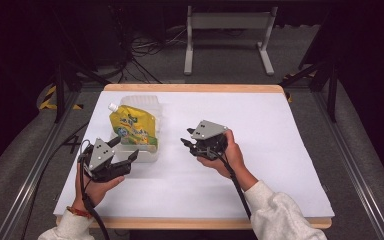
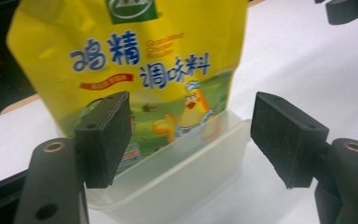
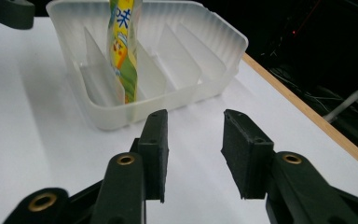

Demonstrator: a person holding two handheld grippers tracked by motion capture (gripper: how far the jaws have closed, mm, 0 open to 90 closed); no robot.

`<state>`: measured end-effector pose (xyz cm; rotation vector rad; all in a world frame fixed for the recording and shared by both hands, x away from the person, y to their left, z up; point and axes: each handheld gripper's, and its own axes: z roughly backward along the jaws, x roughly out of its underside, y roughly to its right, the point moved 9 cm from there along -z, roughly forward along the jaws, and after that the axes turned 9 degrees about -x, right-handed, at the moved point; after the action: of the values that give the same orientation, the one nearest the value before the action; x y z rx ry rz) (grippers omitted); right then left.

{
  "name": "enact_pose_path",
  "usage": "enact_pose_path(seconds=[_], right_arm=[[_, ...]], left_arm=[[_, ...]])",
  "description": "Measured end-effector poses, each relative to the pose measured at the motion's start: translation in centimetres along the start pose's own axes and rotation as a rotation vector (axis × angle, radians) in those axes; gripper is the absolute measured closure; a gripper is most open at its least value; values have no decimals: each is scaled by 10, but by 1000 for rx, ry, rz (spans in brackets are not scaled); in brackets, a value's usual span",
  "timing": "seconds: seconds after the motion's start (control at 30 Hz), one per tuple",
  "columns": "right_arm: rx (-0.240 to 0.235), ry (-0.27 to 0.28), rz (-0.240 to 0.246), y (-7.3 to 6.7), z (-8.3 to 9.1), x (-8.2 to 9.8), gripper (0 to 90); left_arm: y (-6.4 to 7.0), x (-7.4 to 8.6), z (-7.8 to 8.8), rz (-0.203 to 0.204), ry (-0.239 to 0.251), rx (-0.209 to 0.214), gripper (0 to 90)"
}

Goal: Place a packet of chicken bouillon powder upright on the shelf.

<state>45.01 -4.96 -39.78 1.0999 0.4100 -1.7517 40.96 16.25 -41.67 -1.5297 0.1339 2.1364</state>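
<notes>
The yellow pouch [image 1: 132, 128] stands upright in a clear plastic tray [image 1: 152, 156], slotted between two of the tray's thin dividers in a compartment near the end of the tray that faces the left gripper. Its white spout [image 1: 113, 106] points up and toward the far left in the high view. The tray sits on the left half of the white surface [image 1: 260, 150].

Handling, as a judgement: the pouch is a soft laminated film bag, likely light to moderate in weight, with contents that shift when squeezed. The film looks glossy and may slip between flat pads. The body will buckle under a hard pinch; the sealed top edge beside the spout and the side seams are the stiffer zones and the better places to take hold. The tray is thin, light and semi-rigid, so it may slide or tip if the pouch drags on a divider; it is best steadied at its rim.

The left gripper [image 1: 125, 150] is at the near end of the tray, jaws apart, with nothing pressed between the pads; in the left gripper view the pouch [image 2: 135, 70] stands just beyond them. The right gripper [image 1: 189, 140] is to the right of the tray, apart from it, jaws apart and empty.

The surface is a white sheet over a wood-edged board. Around it are grey floor, cables and a metal stand [image 1: 227, 37] in a dim room
</notes>
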Motion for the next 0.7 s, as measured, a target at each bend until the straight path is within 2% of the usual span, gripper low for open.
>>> enact_pose_path(seconds=[0.53,0.7], right_arm=[[38,-65,17,10,30,32,545],[54,-80,9,15,43,46,496]], left_arm=[[38,6,-2,-88,-23,67,239],[53,8,-3,-116,-33,96,225]])
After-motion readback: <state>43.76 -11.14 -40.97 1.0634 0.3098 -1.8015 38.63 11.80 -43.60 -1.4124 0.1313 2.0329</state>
